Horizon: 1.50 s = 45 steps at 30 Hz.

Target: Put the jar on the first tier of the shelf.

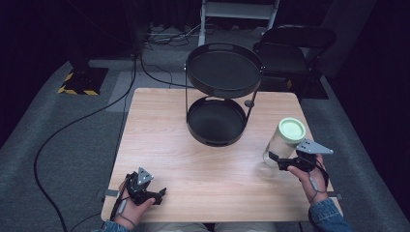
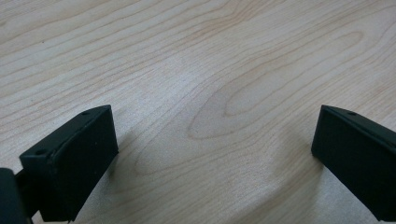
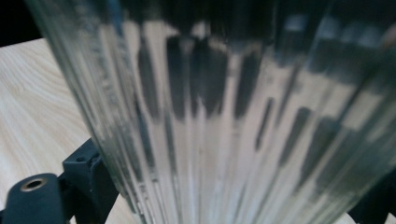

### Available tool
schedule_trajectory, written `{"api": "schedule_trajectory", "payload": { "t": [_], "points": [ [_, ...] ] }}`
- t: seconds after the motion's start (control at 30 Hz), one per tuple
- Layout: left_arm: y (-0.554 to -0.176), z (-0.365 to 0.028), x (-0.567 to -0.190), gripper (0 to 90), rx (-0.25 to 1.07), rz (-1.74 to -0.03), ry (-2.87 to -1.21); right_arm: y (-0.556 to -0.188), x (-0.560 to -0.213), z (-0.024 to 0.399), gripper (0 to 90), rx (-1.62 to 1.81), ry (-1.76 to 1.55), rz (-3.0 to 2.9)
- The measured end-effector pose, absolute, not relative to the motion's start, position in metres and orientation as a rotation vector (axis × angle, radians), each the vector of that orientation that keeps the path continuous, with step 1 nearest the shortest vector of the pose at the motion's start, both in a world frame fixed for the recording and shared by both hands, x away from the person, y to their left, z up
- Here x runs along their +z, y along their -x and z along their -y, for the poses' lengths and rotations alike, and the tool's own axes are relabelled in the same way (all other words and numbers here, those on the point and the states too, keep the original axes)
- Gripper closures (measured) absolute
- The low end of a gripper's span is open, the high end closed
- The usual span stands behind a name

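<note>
- Light wooden square worktop stood on grey carpet; dark surroundings, cables and a black chair beyond its far edge.
- Black two-tier round metal tray stand sat at the far middle of the worktop: upper tray raised on a wire frame, lower tray resting on the wood. Both trays looked empty.
- Clear ribbed glass jar with a pale green lid stood upright near the right edge of the worktop, well apart from the tray stand.
- Right gripper, held in the person's right hand, lay low beside the jar's base, grey three-cornered plate on top. In the high view its black jaws reached either side of the lower jar.
- Right gripper view: ribbed glass of the jar sat very close between the jaws, one jaw at lower left against or just beside the glass, the other at the lower right corner. Jaws appeared closed around the jar; firm contact on the right side could not be confirmed.
- Left gripper, in the left hand, rested near the front left corner of the worktop, well apart from the jar and stand.
- Left gripper view: left gripper had its jaws spread wide, bare wood grain between them, nothing held.
- Blue denim cuffs showed at both wrists.
</note>
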State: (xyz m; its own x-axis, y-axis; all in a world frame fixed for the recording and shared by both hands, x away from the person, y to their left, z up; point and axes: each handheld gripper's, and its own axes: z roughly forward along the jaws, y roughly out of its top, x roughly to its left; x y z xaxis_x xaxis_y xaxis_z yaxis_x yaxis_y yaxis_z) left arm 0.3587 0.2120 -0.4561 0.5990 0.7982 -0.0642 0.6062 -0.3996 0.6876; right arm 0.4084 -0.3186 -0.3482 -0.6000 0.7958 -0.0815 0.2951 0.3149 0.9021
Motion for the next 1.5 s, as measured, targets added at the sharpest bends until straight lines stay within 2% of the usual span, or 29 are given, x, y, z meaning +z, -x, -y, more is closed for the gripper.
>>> {"api": "schedule_trajectory", "payload": {
  "t": [0.47, 1.5],
  "points": [
    [-0.359, -0.212, -0.456, 0.2, 0.361, -1.105, -2.142, -0.441, -0.332, 0.295, 11.5, 1.277, -0.921, -2.076],
    [-0.361, -0.212, -0.456, 0.2, 0.362, -1.098, -2.146, -0.501, -0.335, 0.249, 11.5, 1.309, -0.877, -2.117]
  ]
}}
